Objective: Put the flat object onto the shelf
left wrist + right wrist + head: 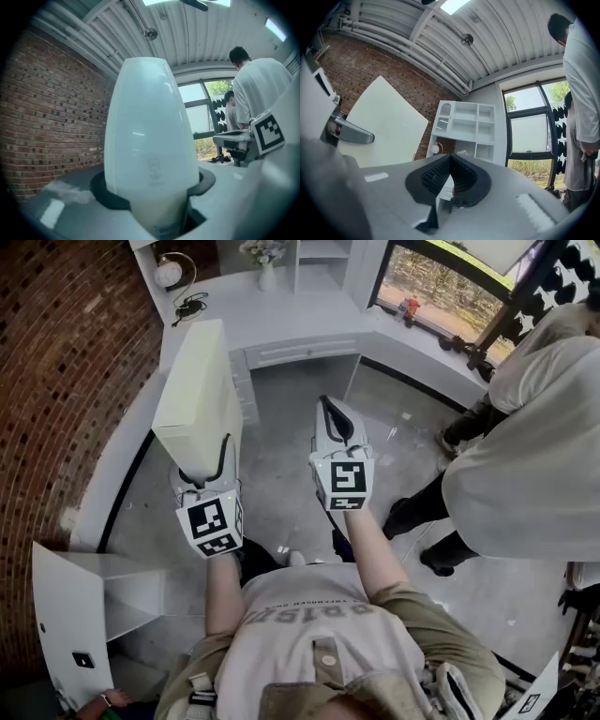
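Observation:
The flat object (197,395) is a cream-white slab held upright, its narrow edge facing me. My left gripper (208,470) is shut on its lower end, one jaw on each broad face. In the left gripper view the flat object (150,140) rises straight up out of the jaws and fills the middle. My right gripper (335,418) hovers beside it to the right, shut and empty. The right gripper view shows the closed gripper (447,180), the flat object (384,126) at left, and the white shelf unit (464,129) ahead against the wall. That shelf unit (323,259) stands at the top of the head view.
A white desk (309,315) runs along the far wall, with a round lamp (169,273) and a vase (267,277) on it. A brick wall (66,381) is on the left. A white cabinet (70,615) sits lower left. People in white (534,456) stand at right.

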A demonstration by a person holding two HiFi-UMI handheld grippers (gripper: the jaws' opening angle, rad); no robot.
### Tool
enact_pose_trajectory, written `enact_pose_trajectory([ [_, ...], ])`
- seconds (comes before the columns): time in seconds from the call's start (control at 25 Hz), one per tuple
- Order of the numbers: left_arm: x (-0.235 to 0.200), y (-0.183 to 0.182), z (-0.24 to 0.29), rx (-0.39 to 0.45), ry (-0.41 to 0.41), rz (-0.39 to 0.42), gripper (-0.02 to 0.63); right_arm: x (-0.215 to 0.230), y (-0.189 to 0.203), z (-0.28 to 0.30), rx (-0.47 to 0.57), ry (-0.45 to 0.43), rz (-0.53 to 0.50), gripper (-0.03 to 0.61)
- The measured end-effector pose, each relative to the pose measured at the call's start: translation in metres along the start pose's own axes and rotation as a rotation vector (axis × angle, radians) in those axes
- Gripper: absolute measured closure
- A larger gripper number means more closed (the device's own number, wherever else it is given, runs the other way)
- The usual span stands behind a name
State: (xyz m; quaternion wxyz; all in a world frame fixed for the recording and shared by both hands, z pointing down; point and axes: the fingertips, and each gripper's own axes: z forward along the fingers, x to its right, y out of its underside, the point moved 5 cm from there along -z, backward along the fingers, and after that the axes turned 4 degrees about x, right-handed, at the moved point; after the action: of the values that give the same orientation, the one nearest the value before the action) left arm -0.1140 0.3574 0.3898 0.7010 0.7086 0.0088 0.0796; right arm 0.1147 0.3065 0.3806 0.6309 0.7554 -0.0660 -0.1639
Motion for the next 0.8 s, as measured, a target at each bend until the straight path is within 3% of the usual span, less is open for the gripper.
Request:
enact_pose_trajectory([
  [0.16,0.003,-0.001,0.004,0.006,0.008,-0.011,0.305,0.003,0.002,0.001,-0.001,-0.004,0.020,0.580],
  [0.28,0.000,-0.003,0.009,0.030,0.017,-0.104,0.305,0.014,0.006,0.002,0.007,0.003,0.153,0.578],
  [0.4,-0.007,-0.004,0.014,0.076,0.025,-0.300,0.305,0.030,0.011,0.000,0.027,-0.006,0.399,0.550],
  [0.56,-0.012,0.001,0.025,0.162,0.029,-0.651,0.304,0.037,0.035,-0.012,0.004,-0.085,0.790,0.287],
  [0.68,-0.010,0.007,0.034,0.220,0.012,-0.877,0.304,0.027,0.072,-0.029,-0.078,-0.100,1.053,0.210],
  [0.8,-0.001,0.015,0.043,0.248,0.007,-1.039,0.304,0.007,0.110,-0.046,-0.168,-0.121,1.300,0.128],
])
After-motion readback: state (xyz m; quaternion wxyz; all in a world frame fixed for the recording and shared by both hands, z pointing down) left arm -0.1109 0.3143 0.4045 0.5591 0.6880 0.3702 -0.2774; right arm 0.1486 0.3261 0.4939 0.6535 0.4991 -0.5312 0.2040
